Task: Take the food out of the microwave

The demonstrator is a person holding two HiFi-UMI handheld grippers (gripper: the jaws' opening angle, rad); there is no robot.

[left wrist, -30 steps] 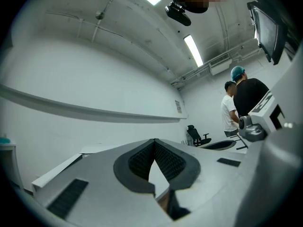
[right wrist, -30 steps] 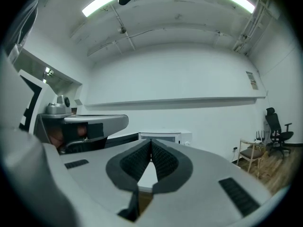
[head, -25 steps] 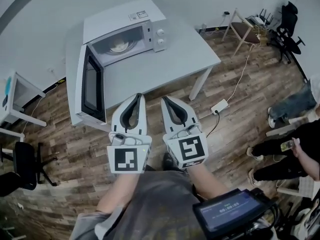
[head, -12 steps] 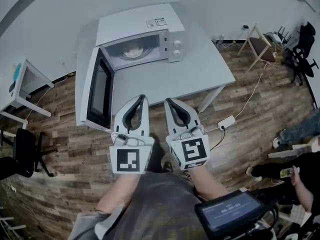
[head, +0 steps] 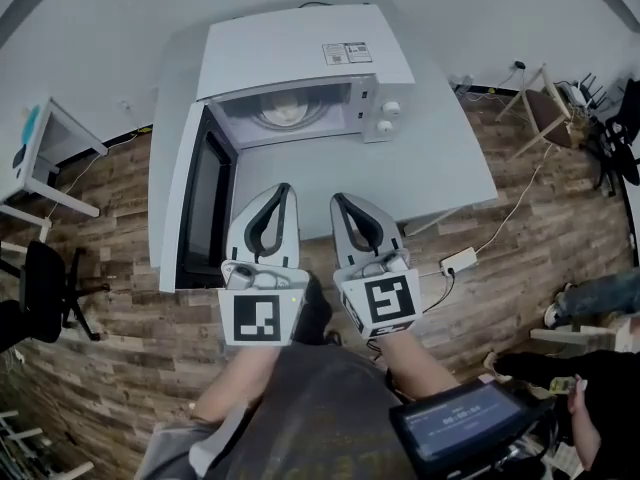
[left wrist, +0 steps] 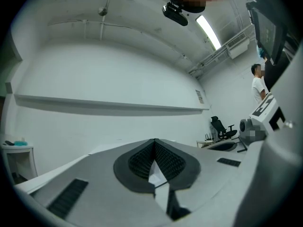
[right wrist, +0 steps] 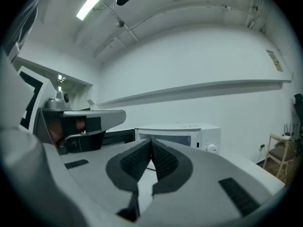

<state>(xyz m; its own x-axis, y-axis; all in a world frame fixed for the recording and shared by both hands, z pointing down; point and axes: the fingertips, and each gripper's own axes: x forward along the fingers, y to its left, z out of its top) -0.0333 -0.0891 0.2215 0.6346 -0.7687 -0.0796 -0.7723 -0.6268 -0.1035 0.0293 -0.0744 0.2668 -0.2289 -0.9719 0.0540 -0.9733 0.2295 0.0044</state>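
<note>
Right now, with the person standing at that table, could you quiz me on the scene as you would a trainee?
1. True or false: the microwave door is closed.
2. Where is the round dish? A) on the table B) inside the microwave C) on the floor
3. Fill in: the left gripper and the right gripper both have their jaws ___, with nothing between them.
Key: 1 false, the door hangs open; 2 B; 3 shut.
</note>
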